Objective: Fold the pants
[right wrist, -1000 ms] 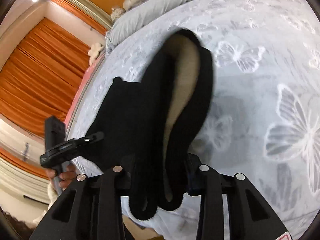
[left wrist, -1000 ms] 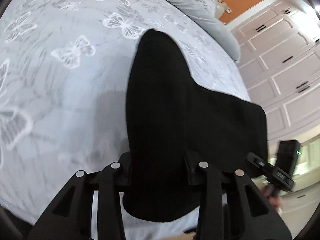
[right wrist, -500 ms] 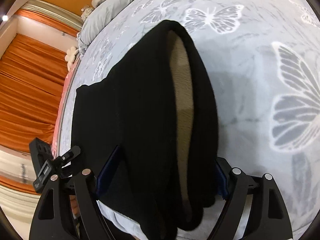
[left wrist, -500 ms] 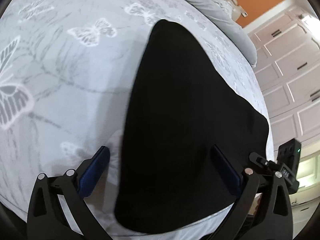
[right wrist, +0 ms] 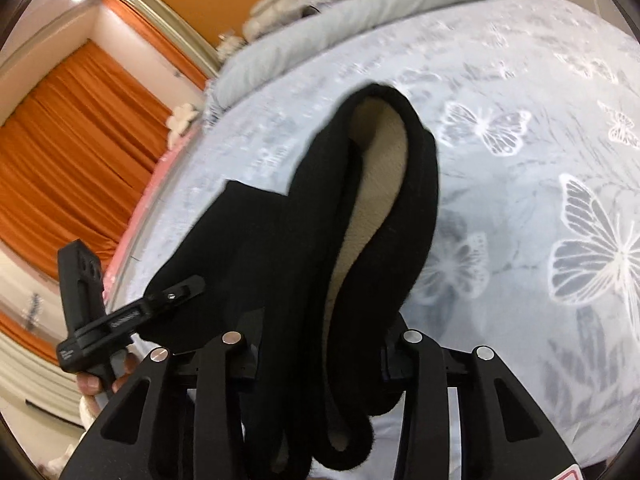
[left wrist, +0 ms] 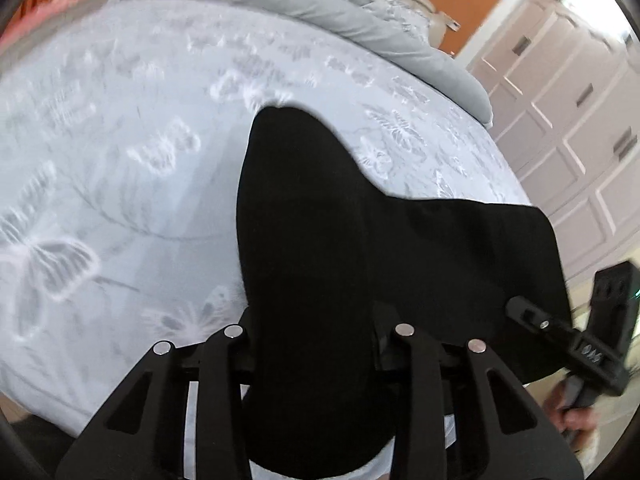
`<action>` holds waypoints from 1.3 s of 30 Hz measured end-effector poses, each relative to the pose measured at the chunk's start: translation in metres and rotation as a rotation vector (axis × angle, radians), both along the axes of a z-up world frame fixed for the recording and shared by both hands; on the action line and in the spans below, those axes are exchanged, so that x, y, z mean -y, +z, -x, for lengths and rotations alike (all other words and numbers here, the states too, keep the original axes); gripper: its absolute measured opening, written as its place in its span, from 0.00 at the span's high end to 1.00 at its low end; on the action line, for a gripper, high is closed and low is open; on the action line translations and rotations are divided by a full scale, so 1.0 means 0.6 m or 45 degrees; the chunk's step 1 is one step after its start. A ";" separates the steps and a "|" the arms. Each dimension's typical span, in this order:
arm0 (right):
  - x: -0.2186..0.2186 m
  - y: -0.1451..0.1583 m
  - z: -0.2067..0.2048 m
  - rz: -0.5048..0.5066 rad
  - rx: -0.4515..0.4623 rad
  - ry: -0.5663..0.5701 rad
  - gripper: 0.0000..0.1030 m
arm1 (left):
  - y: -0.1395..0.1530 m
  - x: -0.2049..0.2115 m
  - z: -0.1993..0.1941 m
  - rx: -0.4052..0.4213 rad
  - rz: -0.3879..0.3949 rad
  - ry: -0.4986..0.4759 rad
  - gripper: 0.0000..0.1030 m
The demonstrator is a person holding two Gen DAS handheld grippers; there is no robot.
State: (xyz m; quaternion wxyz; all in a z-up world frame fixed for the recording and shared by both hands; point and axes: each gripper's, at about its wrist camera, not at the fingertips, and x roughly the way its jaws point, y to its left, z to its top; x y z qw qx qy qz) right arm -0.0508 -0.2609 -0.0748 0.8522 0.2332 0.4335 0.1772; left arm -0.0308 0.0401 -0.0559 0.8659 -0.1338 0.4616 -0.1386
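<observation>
Black pants (left wrist: 320,240) with a beige lining (right wrist: 372,184) lie on the pale butterfly-print bed cover (left wrist: 100,160), their near end lifted off it. My left gripper (left wrist: 316,340) is shut on one near edge of the pants. My right gripper (right wrist: 320,344) is shut on the other near edge, where the open waist shows the lining. Each gripper shows in the other's view: the right gripper (left wrist: 560,336) at the far right, the left gripper (right wrist: 132,312) at the lower left. The fingertips are hidden under the cloth.
A rolled grey duvet (left wrist: 320,8) lies along the head of the bed. White panelled wardrobe doors (left wrist: 580,120) stand to the right. Orange curtains (right wrist: 72,168) hang to the left. The bed edge runs just below the grippers.
Half a second ago both grippers stood open around the pants lying flat. Now both are shut on the near edge and have lifted it, as they held it one second ago.
</observation>
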 end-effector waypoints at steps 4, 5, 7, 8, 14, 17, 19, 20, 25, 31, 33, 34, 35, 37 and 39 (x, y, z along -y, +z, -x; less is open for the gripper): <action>-0.004 0.015 0.033 -0.063 0.009 0.009 0.66 | 0.044 0.002 0.039 0.049 -0.100 -0.045 0.68; -0.003 0.018 0.040 -0.077 0.011 0.008 0.66 | 0.054 0.002 0.045 0.054 -0.111 -0.053 0.68; -0.001 0.024 0.048 -0.099 0.022 0.009 0.66 | 0.071 -0.010 0.060 0.065 -0.139 -0.061 0.68; 0.001 0.031 0.051 -0.108 0.035 0.009 0.66 | 0.082 -0.010 0.066 0.077 -0.157 -0.063 0.68; -0.009 0.079 0.040 -0.101 0.104 0.025 0.66 | 0.112 0.018 0.020 0.110 -0.222 -0.058 0.67; -0.008 0.103 0.026 -0.096 0.134 0.030 0.66 | 0.131 0.020 0.003 0.129 -0.237 -0.051 0.67; -0.010 0.118 0.007 -0.094 0.154 0.033 0.66 | 0.141 0.021 -0.010 0.140 -0.244 -0.046 0.67; -0.016 0.124 0.006 -0.093 0.162 0.031 0.66 | 0.147 0.022 -0.018 0.146 -0.249 -0.046 0.67; -0.009 0.153 -0.040 -0.093 0.203 0.028 0.66 | 0.180 0.036 -0.066 0.191 -0.288 -0.048 0.67; 0.004 0.190 -0.119 -0.092 0.259 0.016 0.66 | 0.214 0.053 -0.136 0.243 -0.316 -0.043 0.67; 0.008 0.203 -0.147 -0.084 0.276 0.015 0.66 | 0.225 0.057 -0.163 0.254 -0.312 -0.039 0.67; 0.010 0.209 -0.161 -0.084 0.284 0.017 0.66 | 0.232 0.058 -0.179 0.262 -0.309 -0.034 0.67; 0.012 0.215 -0.177 -0.080 0.294 0.018 0.66 | 0.239 0.060 -0.196 0.273 -0.311 -0.033 0.67; 0.015 0.227 -0.209 -0.075 0.313 0.020 0.66 | 0.251 0.062 -0.228 0.296 -0.308 -0.022 0.67; 0.020 0.237 -0.246 -0.075 0.338 0.022 0.66 | 0.262 0.064 -0.260 0.317 -0.307 -0.017 0.67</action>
